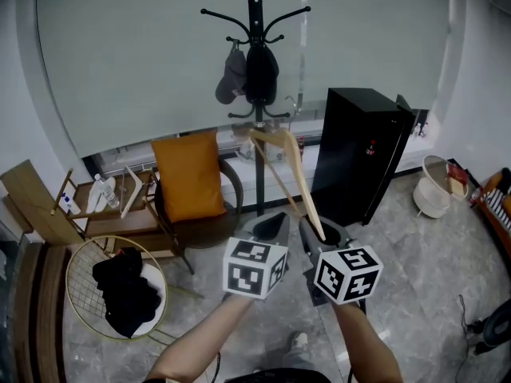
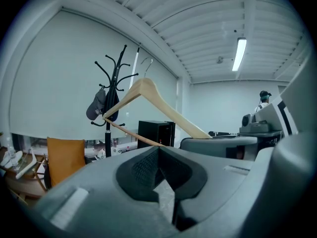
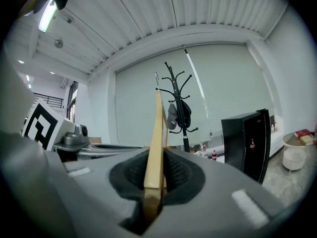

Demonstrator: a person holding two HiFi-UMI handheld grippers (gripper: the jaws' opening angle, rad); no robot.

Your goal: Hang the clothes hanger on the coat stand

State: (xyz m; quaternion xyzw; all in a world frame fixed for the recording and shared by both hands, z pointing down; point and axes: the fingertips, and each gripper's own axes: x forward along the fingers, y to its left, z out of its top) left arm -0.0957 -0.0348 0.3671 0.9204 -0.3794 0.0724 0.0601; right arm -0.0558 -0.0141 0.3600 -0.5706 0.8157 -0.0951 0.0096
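- Hanger (image 1: 299, 178) position and grip?
- Wooden, held in the air near the coat stand (image 1: 255, 22), not yet hung, with the hook at the far, upper end. Right claw (image 1: 314, 231) is clamped on the tip of one arm. Left claw (image 1: 275, 226) is closed on nothing, just beside it.
- Procedure?
- Gripped this far from the hook, it will probably swing. Raise slowly. Select a bare prong clear of the cap (image 1: 231, 76). Lower until the hook seats, then release.
- Surroundings?
- Grey stone-pattern floor (image 1: 415, 294). Chair with orange cushion (image 1: 188, 174), black cabinet (image 1: 359, 154), pale blind (image 1: 120, 54) behind.
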